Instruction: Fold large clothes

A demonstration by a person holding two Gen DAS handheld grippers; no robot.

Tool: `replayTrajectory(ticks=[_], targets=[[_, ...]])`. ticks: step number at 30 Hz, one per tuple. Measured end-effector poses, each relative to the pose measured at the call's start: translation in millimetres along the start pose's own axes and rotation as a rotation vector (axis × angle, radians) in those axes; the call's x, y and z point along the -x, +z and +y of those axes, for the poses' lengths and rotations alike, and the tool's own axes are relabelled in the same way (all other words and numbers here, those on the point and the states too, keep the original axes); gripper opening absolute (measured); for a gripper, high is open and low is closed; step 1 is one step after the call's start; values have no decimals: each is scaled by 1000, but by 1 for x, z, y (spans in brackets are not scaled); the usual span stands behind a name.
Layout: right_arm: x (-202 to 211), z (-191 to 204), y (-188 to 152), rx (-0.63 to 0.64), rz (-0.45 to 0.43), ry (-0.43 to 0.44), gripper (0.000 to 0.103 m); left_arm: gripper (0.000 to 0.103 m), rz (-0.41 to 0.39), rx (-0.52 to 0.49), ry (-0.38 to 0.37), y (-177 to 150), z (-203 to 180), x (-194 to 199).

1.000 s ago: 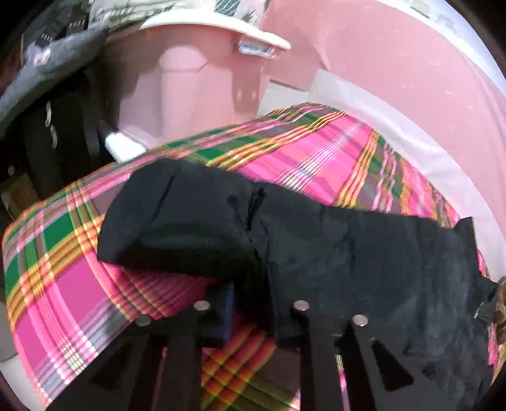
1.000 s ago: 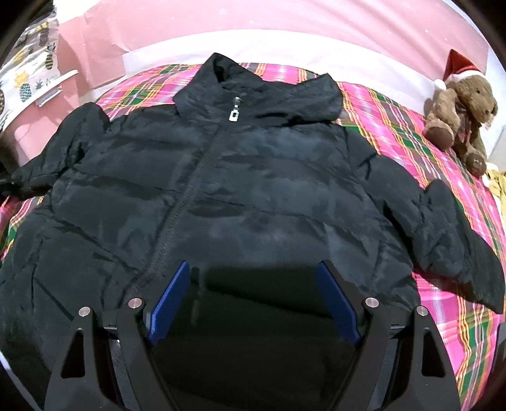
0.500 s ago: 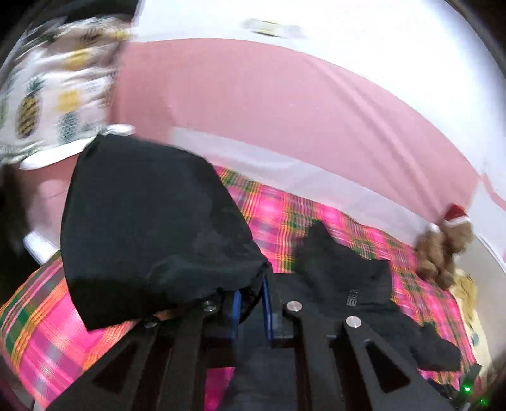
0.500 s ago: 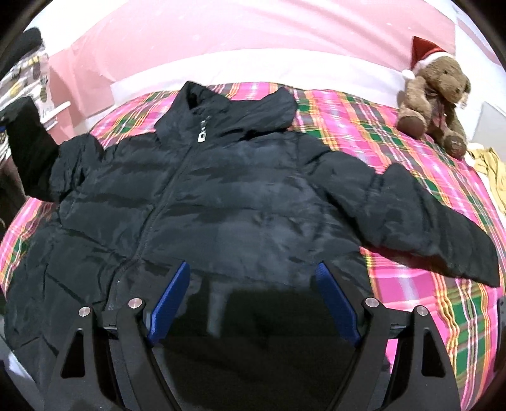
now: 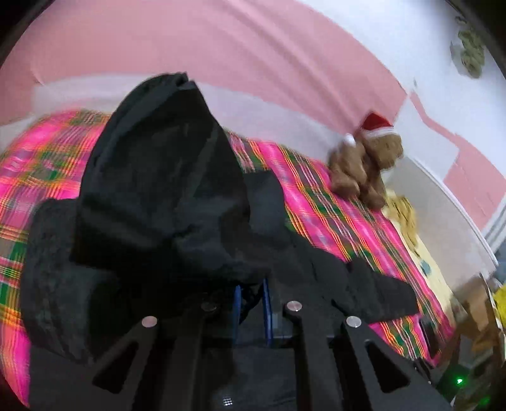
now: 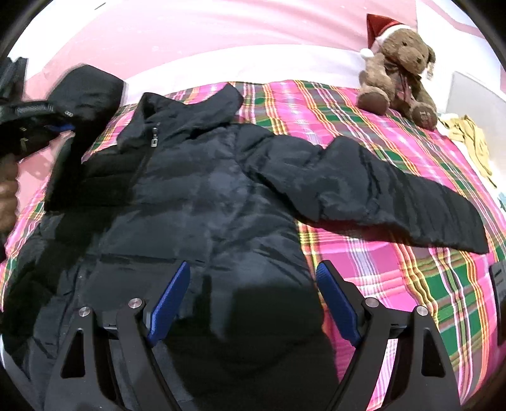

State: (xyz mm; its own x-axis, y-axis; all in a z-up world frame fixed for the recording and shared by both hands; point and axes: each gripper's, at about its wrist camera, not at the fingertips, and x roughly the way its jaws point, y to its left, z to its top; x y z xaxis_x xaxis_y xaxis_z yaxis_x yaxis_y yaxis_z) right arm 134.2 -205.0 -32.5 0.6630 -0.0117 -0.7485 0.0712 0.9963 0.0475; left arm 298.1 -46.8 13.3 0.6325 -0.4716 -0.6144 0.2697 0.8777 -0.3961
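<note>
Jacket: a black puffer jacket (image 6: 202, 202) lies front-up on the plaid bedspread (image 6: 379, 262), filling the centre and lower left of the right wrist view; collar and zip pull sit upper centre-left.
Far sleeve: the sleeve (image 6: 373, 193) lies flat, running from centre to the right edge, its cuff well short of the teddy bear (image 6: 398, 72) in the upper right.
Lifted sleeve: the other sleeve (image 5: 158, 177) is raised off the bed, standing tall in the left-centre of the left wrist view, cuff uppermost.
Left gripper: the left gripper (image 5: 251, 303) is clenched on the lifted sleeve's fabric, blue pads nearly together; it also shows at the upper left of the right wrist view.
Right gripper: the right gripper (image 6: 253, 300) hovers released over the jacket's lower front, blue pads wide apart with nothing between them.
Open room: bare bedspread shows at lower right below the flat sleeve, and as a strip between collar and the pink wall (image 6: 221, 28).
Edges: a yellow cloth (image 6: 471, 139) lies at the bed's right edge.
</note>
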Motion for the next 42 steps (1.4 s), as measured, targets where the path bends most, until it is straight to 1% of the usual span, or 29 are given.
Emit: replayTrajectory(ticks=[2,4,5,6,8,10,12,13,16,18,20,21,23,25,26,28,29,30,31,32,34,35,37,39,42], targets=[[-2,-5,-2,-7,3,-4,82,13,45,-7,-17,-8,-8,-25],[-3,-8,-3,-17,4,-5,82,22,92,-3,-35,-17,-8,-50],[-4,-10,-3,-22,4,-5,82,31,101,1,-46,-18,-10,-56],[-3,-11,-3,-25,3,-5,82,44,108,10,-55,-21,-10,-59],[-2,-13,-2,-31,-5,-4,82,57,117,38,-84,-23,-12,-63],[2,-15,0,-35,-19,-3,82,61,123,52,-131,-22,-16,-57],[8,-14,3,-38,-38,-6,82,66,108,38,-175,-19,-24,-45],[11,-13,5,-39,-47,-4,82,67,93,29,-208,-16,-29,-34],[20,-7,13,-32,-83,2,82,69,49,12,-258,-4,-35,-7],[24,-2,20,-26,-105,7,82,69,28,2,-268,2,-31,9],[24,5,28,-17,-114,17,82,69,-10,-11,-231,10,-17,24],[22,9,32,-9,-114,22,82,69,-35,-17,-194,13,-5,31],[13,21,43,19,-111,35,82,69,-71,-8,-58,22,30,41],[-1,31,55,36,-96,65,81,69,-84,5,103,29,70,43],[-14,37,64,46,-77,83,79,69,-85,13,167,30,87,42],[-33,47,77,63,-56,99,68,61,-56,60,289,32,133,36],[-49,53,86,68,-38,109,66,51,-32,95,312,32,152,31],[-59,57,91,72,-27,111,61,46,-6,125,326,29,167,25],[-70,61,97,77,-19,109,57,45,15,149,332,26,182,18],[-86,65,104,86,-8,103,56,43,23,152,332,22,187,12],[-109,66,110,85,28,87,51,43,30,153,327,12,192,-1],[-127,64,113,76,61,73,51,43,25,148,330,7,190,-2],[-147,61,112,73,85,59,51,43,17,121,343,5,185,-9],[-157,60,107,74,88,54,51,43,17,118,344,1,183,-9],[-158,63,108,84,88,40,51,43,21,119,341,1,184,-7]])
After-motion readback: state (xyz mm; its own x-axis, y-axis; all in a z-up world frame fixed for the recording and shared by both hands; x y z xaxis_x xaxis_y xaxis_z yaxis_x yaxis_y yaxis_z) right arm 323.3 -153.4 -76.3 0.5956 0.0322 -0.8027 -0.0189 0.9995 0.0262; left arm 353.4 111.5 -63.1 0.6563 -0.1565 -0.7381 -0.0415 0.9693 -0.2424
